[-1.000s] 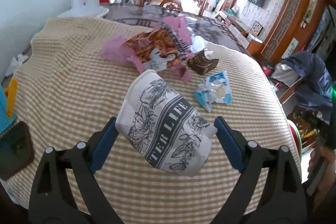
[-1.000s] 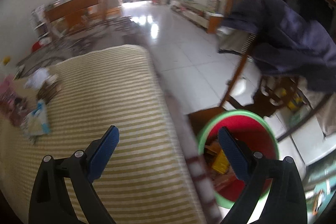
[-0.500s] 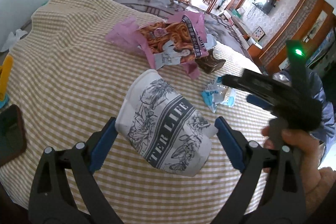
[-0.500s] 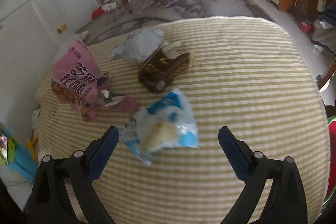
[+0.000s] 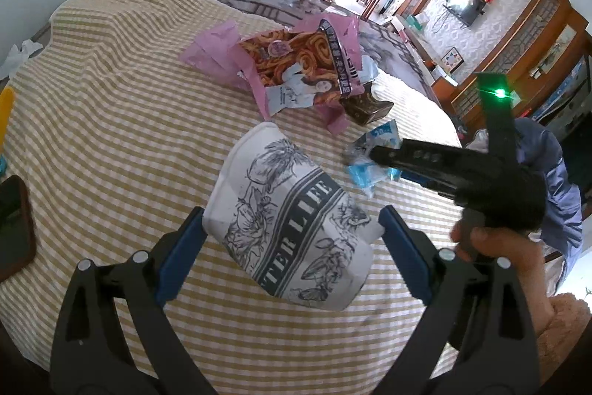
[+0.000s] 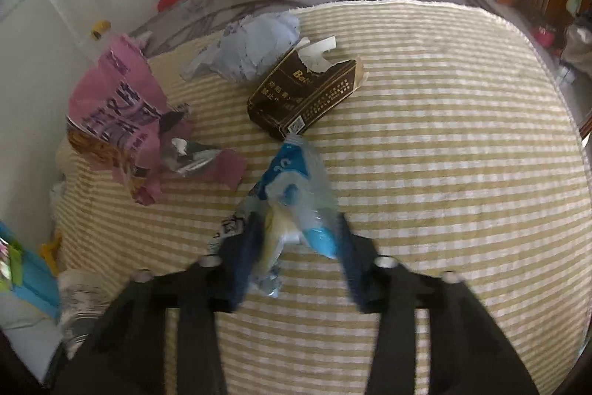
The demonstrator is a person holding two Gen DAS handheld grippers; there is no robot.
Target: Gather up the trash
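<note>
Yellow-and-white checked cloth point(image 6: 444, 143) covers the table, and the litter sits in a loose cluster toward its far side, with a tiled living room and dark wood furniture beyond. From where I stand, the work looks to be in its picking-up stage: the left gripper point(image 5: 292, 243) is clenched on a crumpled paper cup point(image 5: 292, 224) printed with flowers and lettering, held clear above the cloth, while the right gripper point(image 6: 296, 243) has its blue pads either side of a blue-and-clear plastic wrapper point(image 6: 292, 187). That view is smeared by motion, so I cannot tell whether the jaws have actually pinched it or are only closing around it. The wrapper lies right between the fingertips, its far end reaching toward the brown carton point(image 6: 307, 95), which it nearly touches. Just left of it sprawls a torn pink snack bag point(image 6: 122, 121), and behind the carton is a wad of pale blue paper point(image 6: 251, 47). I'd say the next move calls for a firm pinch on the slippery film and a lift, then carrying both catches off to a bin, which I can't see from here.
</note>
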